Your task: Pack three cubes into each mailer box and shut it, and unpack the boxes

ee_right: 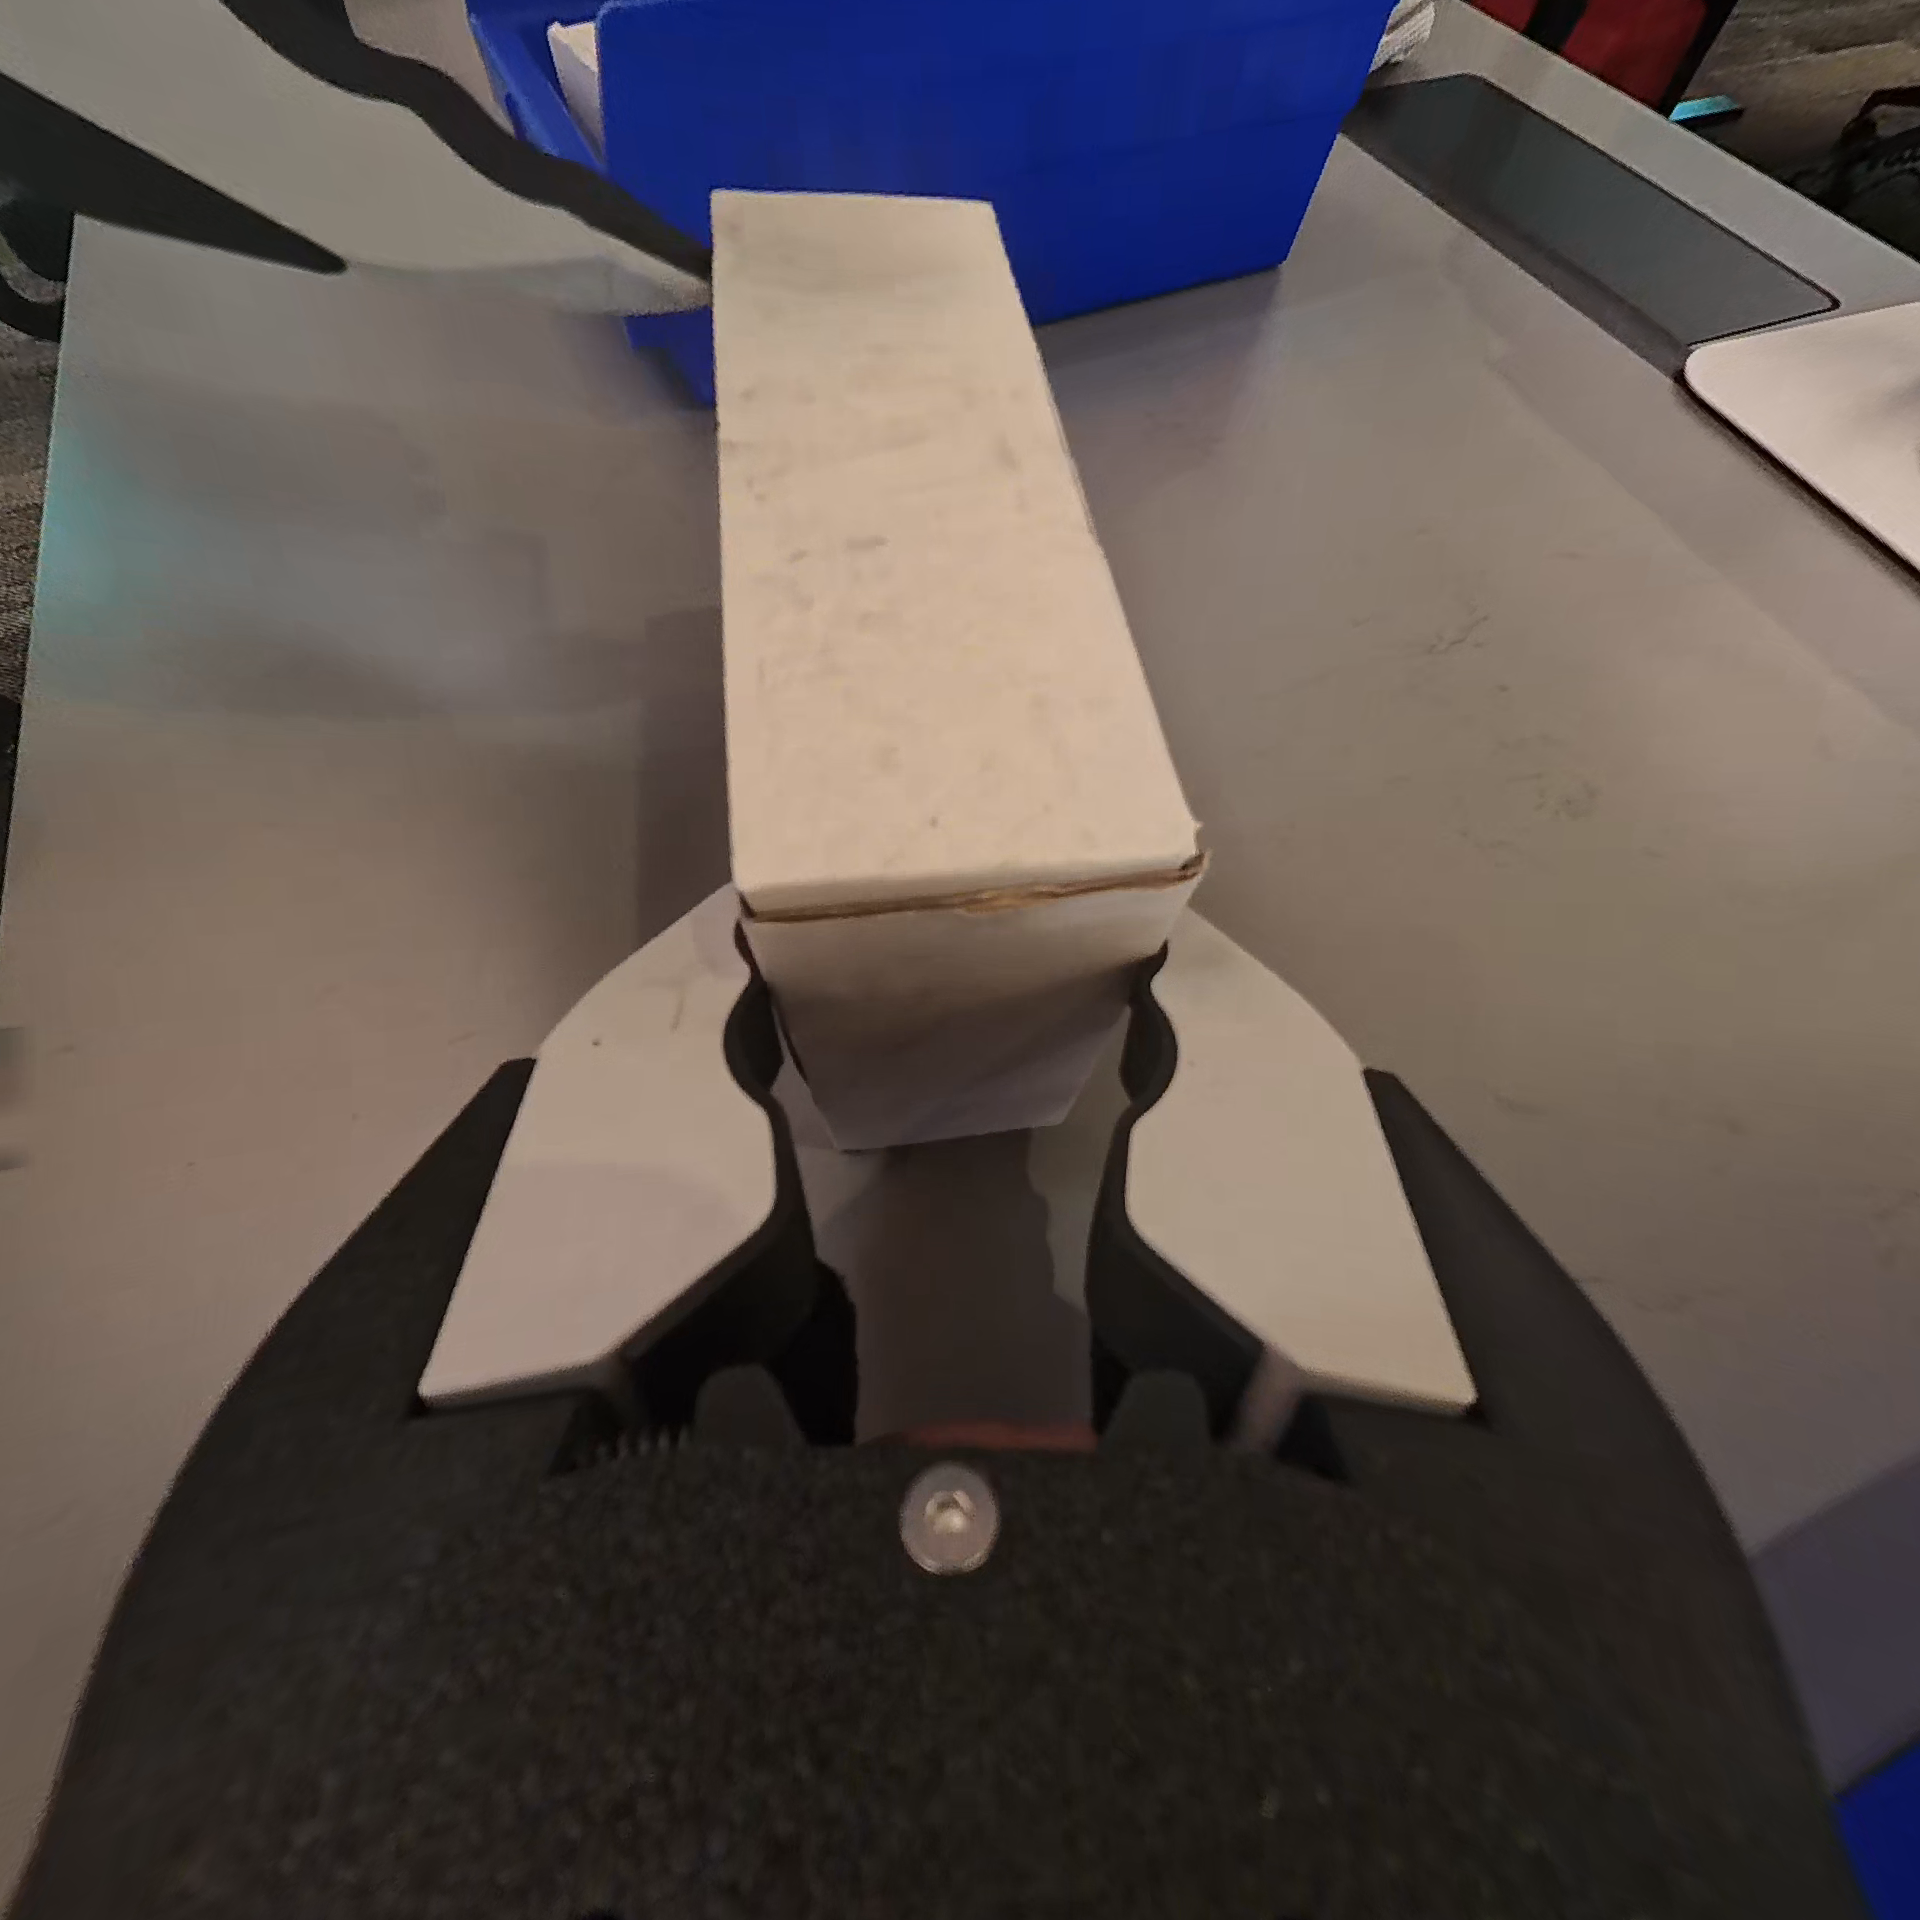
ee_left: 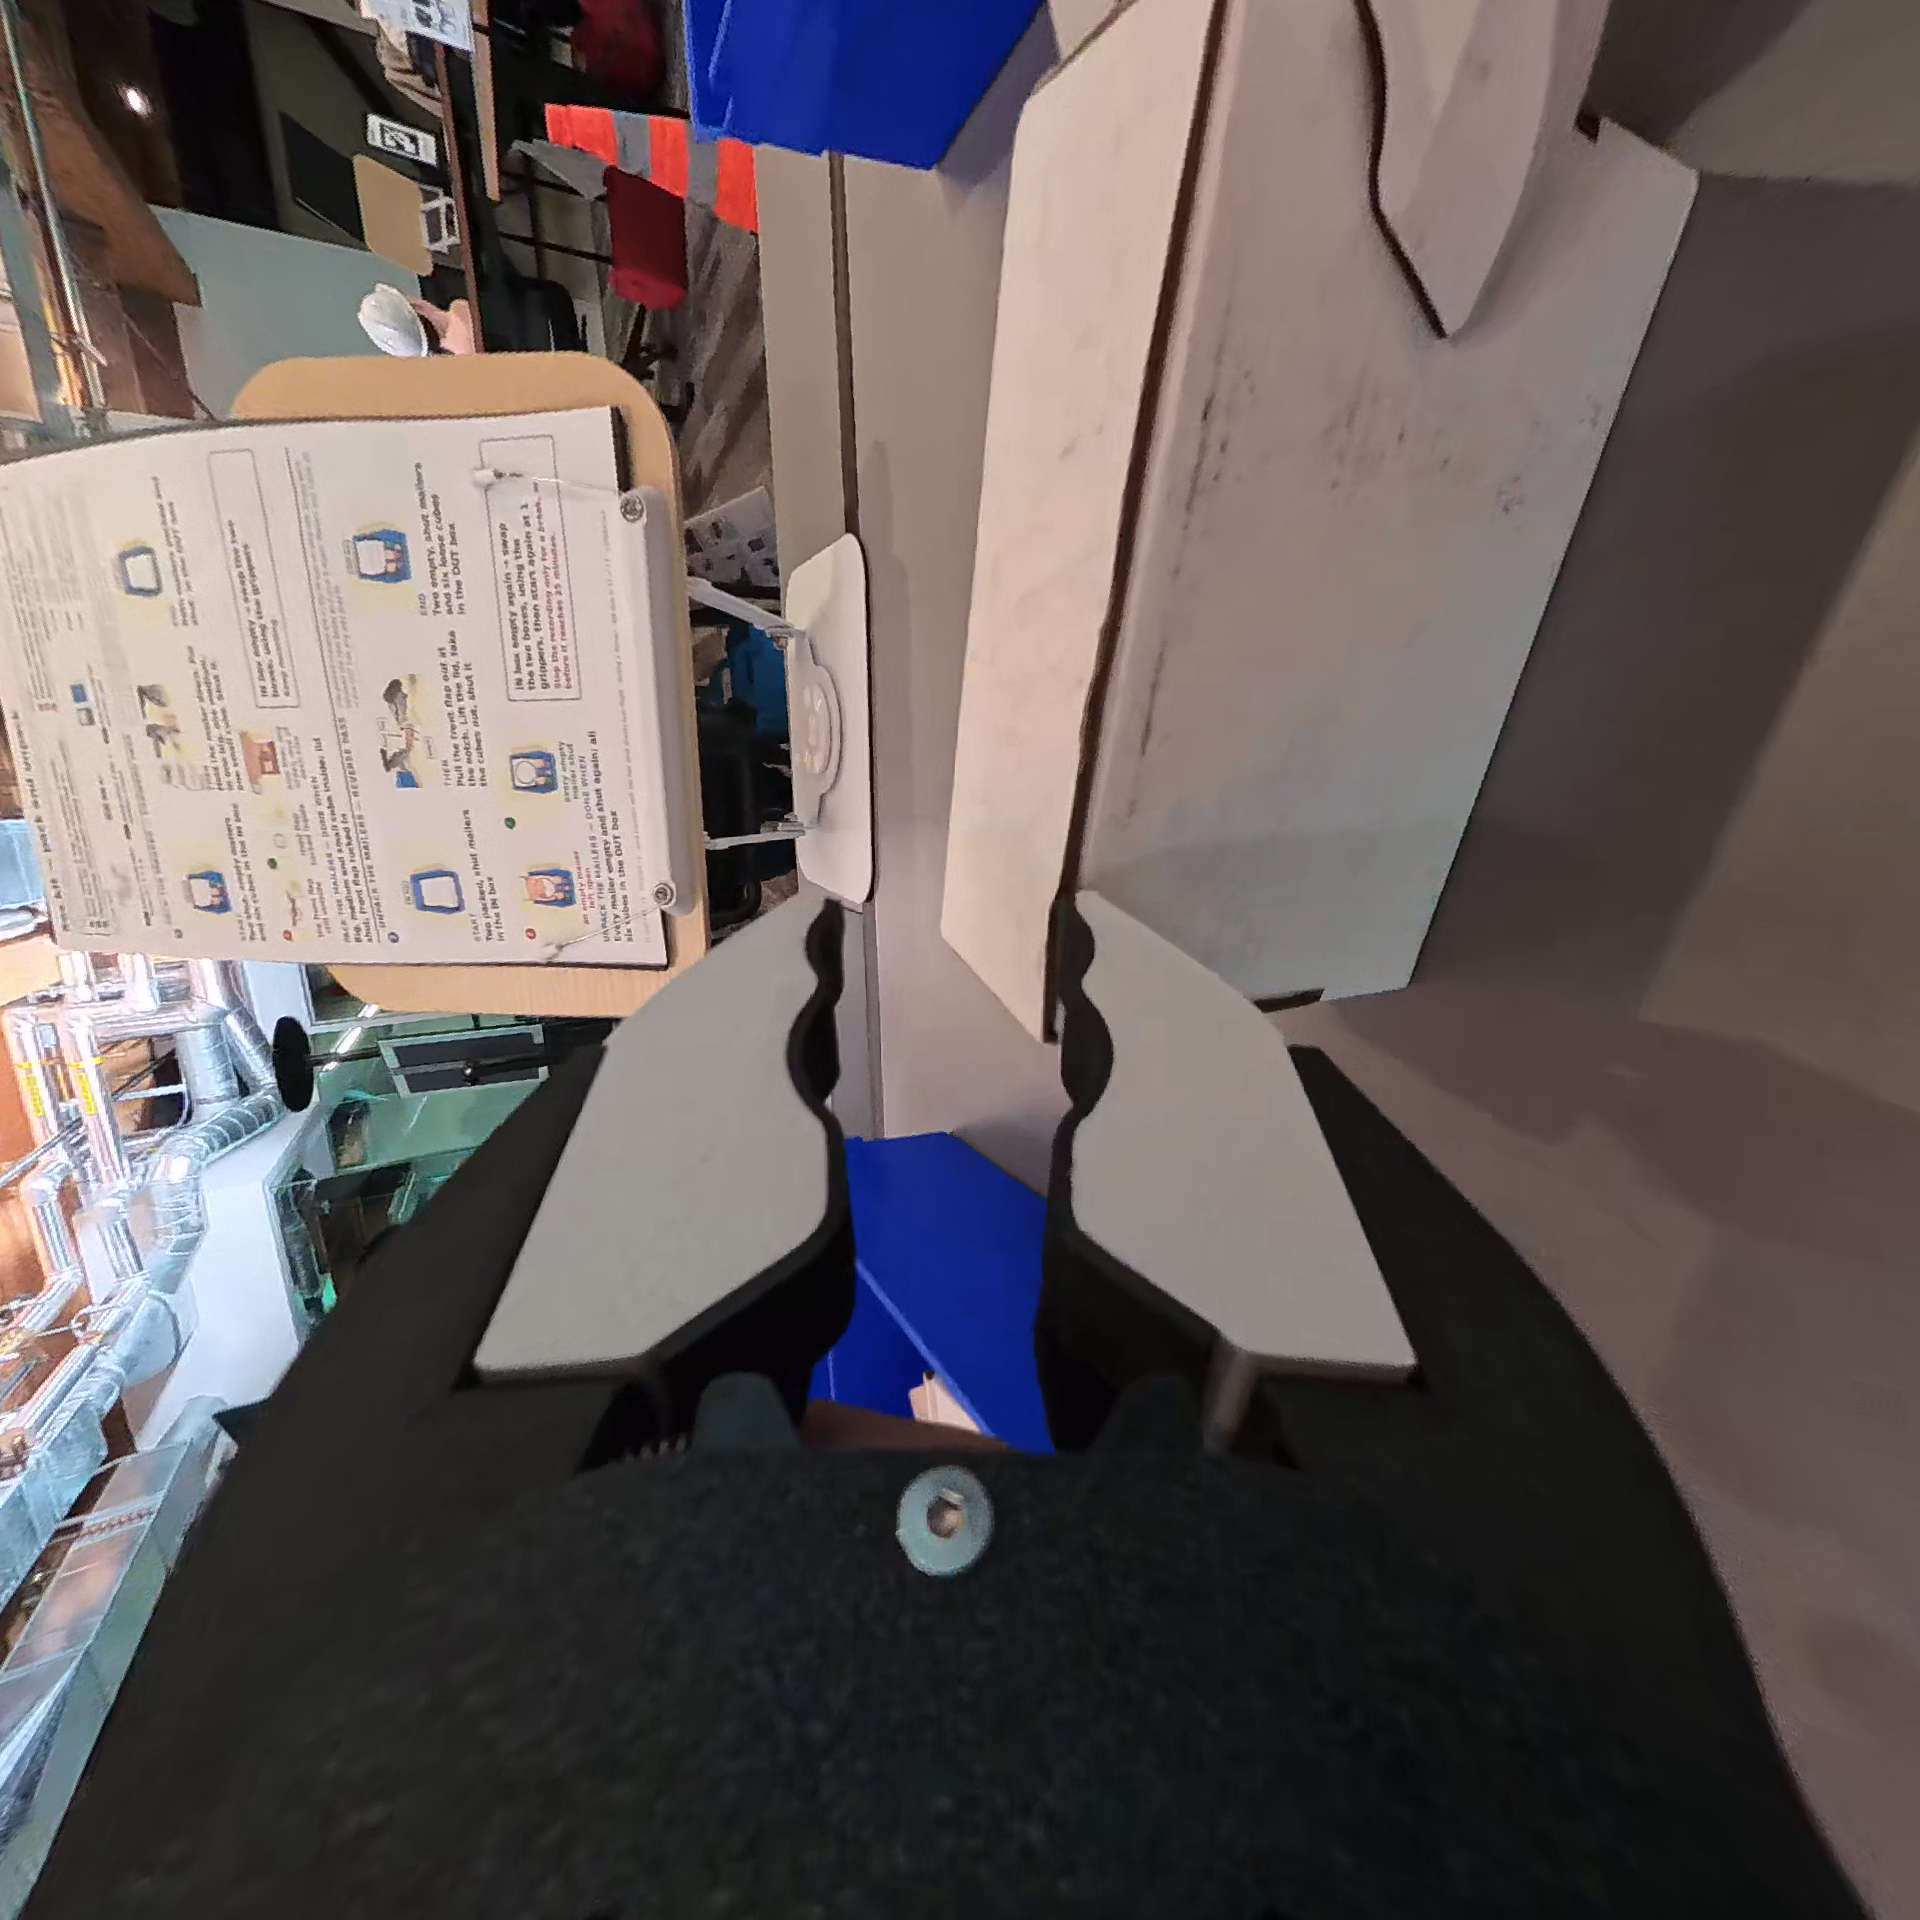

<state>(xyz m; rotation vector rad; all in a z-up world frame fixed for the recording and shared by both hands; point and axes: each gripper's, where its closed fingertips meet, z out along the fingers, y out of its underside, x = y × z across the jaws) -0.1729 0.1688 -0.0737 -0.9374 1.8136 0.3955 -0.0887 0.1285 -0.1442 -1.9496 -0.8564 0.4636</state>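
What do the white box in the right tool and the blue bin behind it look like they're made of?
The white box looks like matte, scuffed cardboard: a brown core shows along its worn edge. The blue bin is likely molded plastic, with smooth, evenly colored, faintly glossy walls.

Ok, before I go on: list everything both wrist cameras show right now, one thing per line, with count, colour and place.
mailer box: one, white, shut, held above the table with its near end between the right gripper's fingers.
blue bins: at least two, blue; one behind the box's far end, another showing in the left wrist view.
table: one, grey, under everything.
instruction sheet: one, white, on a tan board on a stand at the table's edge.
laptop: one corner, silver, far right of the table; identity uncertain.
left gripper: one, black with grey fingers, open at the box's edge.
right gripper: one, same colours, shut on the box's end.
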